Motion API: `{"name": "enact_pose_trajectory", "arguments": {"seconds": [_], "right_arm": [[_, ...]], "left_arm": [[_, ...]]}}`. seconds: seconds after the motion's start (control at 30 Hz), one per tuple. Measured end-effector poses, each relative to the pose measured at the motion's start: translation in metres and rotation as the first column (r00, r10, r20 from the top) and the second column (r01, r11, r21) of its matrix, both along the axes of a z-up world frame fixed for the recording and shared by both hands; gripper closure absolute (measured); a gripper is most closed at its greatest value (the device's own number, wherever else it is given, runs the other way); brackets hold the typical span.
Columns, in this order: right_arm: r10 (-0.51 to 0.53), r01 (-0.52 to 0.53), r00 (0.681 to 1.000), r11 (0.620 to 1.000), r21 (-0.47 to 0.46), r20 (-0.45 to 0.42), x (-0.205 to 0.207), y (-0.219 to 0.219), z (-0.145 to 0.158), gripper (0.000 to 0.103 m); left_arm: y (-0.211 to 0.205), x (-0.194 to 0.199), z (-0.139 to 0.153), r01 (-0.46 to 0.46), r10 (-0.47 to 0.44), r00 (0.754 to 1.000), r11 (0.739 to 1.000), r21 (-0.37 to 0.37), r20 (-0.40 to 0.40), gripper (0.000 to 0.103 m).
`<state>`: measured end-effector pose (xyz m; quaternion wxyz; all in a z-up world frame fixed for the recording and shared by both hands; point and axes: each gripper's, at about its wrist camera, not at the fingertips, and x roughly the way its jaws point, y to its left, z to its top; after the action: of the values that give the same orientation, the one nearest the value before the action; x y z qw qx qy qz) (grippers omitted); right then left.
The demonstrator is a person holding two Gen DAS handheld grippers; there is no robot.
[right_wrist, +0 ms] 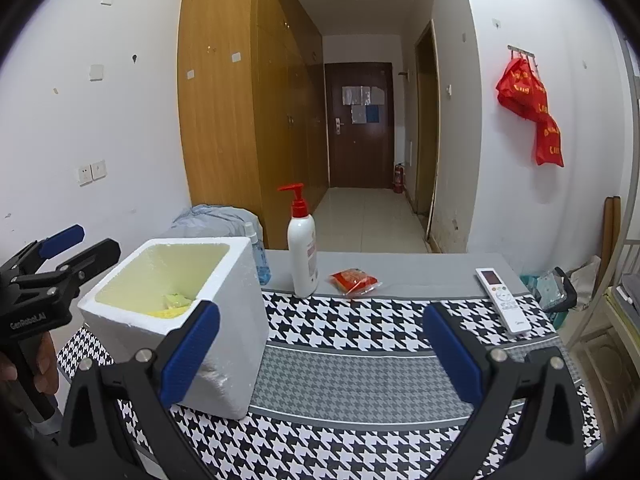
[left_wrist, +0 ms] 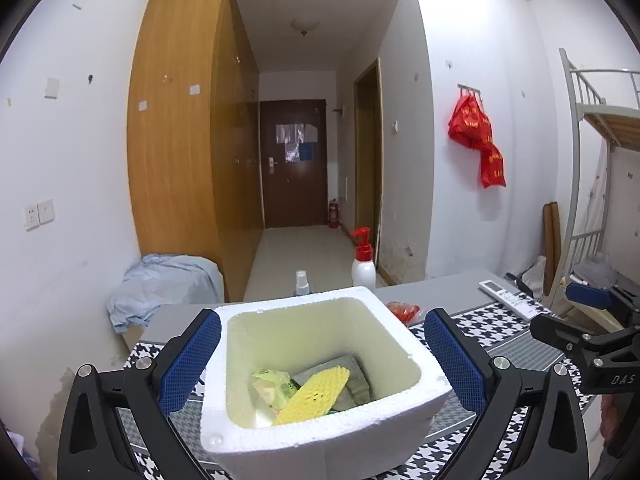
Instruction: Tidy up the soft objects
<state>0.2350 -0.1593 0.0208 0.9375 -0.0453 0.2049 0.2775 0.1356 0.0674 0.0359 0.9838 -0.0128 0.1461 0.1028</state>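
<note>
We hold the left tool (left_wrist: 322, 360) spread wide around the white foam box (left_wrist: 320, 432), pads clear of both walls and gripping nothing. The right tool (right_wrist: 322, 356) is also wide open and empty over the houndstooth table (right_wrist: 360, 432). Soft items already in the box: a yellow mesh sponge (left_wrist: 312, 394), a crinkled green packet (left_wrist: 272, 388) and a grey folded cloth (left_wrist: 356, 380). A red soft packet (right_wrist: 354, 280) lies on the table beside the pump bottle (right_wrist: 303, 248). Risks, as we judge them: the light, crumbly foam could tip or slide if nudged, and reaching for the slick packet could knock the tall bottle over.
</note>
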Motion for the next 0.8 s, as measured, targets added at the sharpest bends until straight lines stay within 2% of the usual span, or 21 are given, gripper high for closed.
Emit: {"name": "enact_pose_trajectory", "arguments": {"seconds": [0.43,0.57,0.8], "right_arm": [[0.017,-0.019,0.997,0.999,0.026,0.069,-0.033,-0.006,0.013,0.001],[0.024,-0.025,0.997,0.999,0.020,0.074,-0.042,-0.002,0.013,0.001],[0.030,-0.034,0.994,0.999,0.034,0.108,-0.060,-0.003,0.018,0.001]], "left_arm": [[-0.005,-0.035,0.011,-0.017,0.018,0.999,1.000,-0.003,0.050,0.001],[-0.005,-0.041,0.010,-0.009,0.010,0.999,1.000,-0.020,0.043,0.001],[-0.011,-0.057,0.012,-0.007,0.007,0.998,1.000,-0.003,0.060,0.001]]}}
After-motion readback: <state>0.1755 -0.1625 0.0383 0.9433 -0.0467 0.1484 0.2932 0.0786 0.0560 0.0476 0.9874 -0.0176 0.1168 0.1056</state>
